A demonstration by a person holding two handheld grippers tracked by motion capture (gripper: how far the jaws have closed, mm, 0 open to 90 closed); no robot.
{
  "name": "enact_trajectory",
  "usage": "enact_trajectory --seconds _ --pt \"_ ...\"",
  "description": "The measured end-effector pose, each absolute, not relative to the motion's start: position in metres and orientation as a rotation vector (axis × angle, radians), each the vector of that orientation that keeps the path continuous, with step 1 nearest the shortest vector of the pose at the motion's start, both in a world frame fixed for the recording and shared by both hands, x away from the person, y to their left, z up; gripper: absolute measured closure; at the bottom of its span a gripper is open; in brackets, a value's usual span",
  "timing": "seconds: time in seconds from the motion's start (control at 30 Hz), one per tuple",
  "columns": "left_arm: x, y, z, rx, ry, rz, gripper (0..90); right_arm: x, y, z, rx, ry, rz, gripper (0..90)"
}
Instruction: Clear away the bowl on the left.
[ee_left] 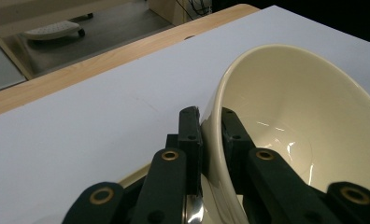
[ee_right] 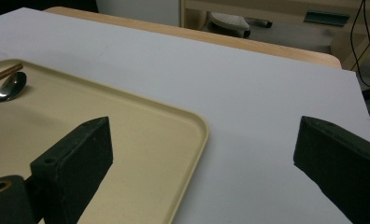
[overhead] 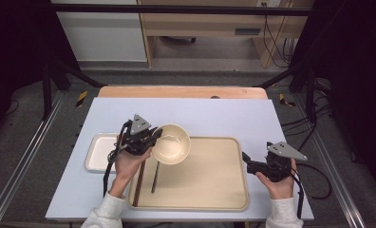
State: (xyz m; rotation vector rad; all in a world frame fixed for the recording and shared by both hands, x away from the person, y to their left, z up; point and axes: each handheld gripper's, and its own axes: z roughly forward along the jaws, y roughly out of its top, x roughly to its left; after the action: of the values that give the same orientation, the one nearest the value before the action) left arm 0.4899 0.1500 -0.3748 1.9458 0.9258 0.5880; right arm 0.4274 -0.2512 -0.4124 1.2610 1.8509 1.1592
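Bowl (overhead: 172, 144): cream, tilted, held over the far left corner of the beige tray (overhead: 214, 190).
Left gripper (overhead: 154, 136): jaws clamped on the bowl's rim, one inside, one outside.
Right gripper (overhead: 246, 159): jaws wide apart, nothing between them, at the tray's right edge.
Spoon (overhead: 155, 176): lies on the tray beside the chopsticks (overhead: 138, 183).
White tray (overhead: 98, 153): left of the beige tray.
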Motion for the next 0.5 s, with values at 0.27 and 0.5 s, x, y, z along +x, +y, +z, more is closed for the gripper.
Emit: enact_trajectory --seconds 0.27,0.5 --pt "0.503 0.128 -0.387 1.983 0.937 0.559 81.5 0.427 -0.251 -0.412 1.261 1.85 1.163 5.2" --pt "0.52 0.118 -0.401 2.005 0.979 0.539 81.5 0.427 -0.251 -0.412 1.268 1.853 1.174 5.2"
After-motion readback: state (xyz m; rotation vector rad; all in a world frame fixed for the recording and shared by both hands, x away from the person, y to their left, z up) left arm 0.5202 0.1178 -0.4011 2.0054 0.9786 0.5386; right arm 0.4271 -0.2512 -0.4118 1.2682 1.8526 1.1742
